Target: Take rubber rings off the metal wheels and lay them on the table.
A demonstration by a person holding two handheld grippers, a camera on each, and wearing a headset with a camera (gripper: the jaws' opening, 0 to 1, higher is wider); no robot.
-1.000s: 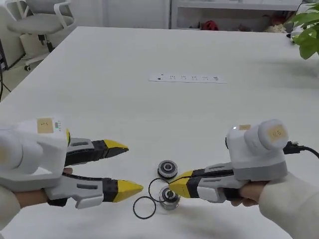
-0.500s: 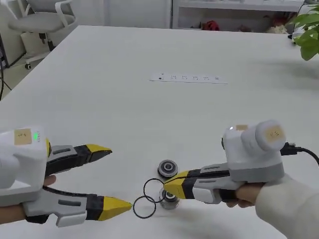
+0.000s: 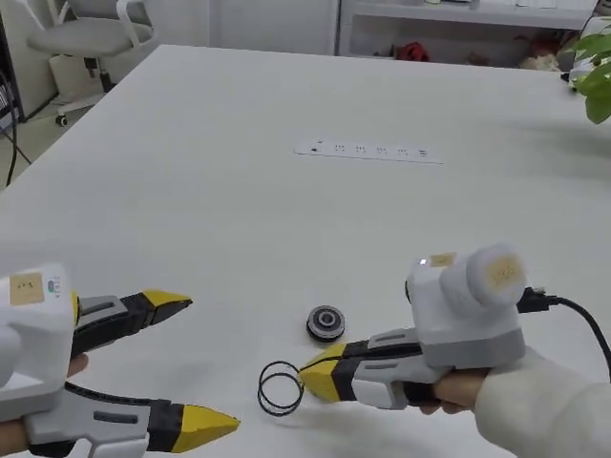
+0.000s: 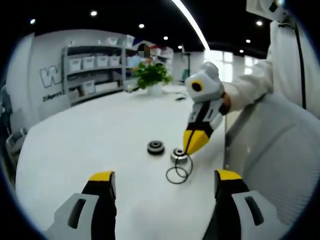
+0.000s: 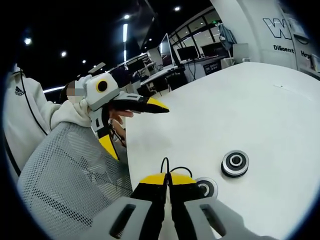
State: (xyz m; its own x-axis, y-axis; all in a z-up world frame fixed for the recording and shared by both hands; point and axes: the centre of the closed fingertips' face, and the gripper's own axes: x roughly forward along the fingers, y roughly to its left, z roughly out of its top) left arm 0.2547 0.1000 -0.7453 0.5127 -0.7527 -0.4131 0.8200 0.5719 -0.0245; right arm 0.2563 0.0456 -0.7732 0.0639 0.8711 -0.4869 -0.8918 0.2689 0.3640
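My right gripper (image 3: 305,375) is shut on a thin black rubber ring (image 3: 284,379), whose loop (image 5: 165,164) sticks up from its closed yellow tips (image 5: 168,180). A second loose ring (image 3: 273,398) lies on the table, overlapping the held one. One metal wheel (image 3: 326,322) with a black ring on it stands just behind. A bare wheel (image 5: 206,187) sits by my right jaw; in the left gripper view this bare wheel (image 4: 179,155) is under the right gripper's tip (image 4: 191,146). My left gripper (image 3: 202,363) is open and empty, left of the rings.
A white power strip (image 3: 368,151) lies at mid-table. A green plant (image 3: 598,78) stands at the far right edge, an office chair (image 3: 88,31) beyond the far left corner. The white tabletop (image 3: 239,191) stretches wide behind the wheels.
The right gripper has moved left, off the near wheel, with a ring pinched in its tips. The left gripper has drawn back to the left, away from the wheels.
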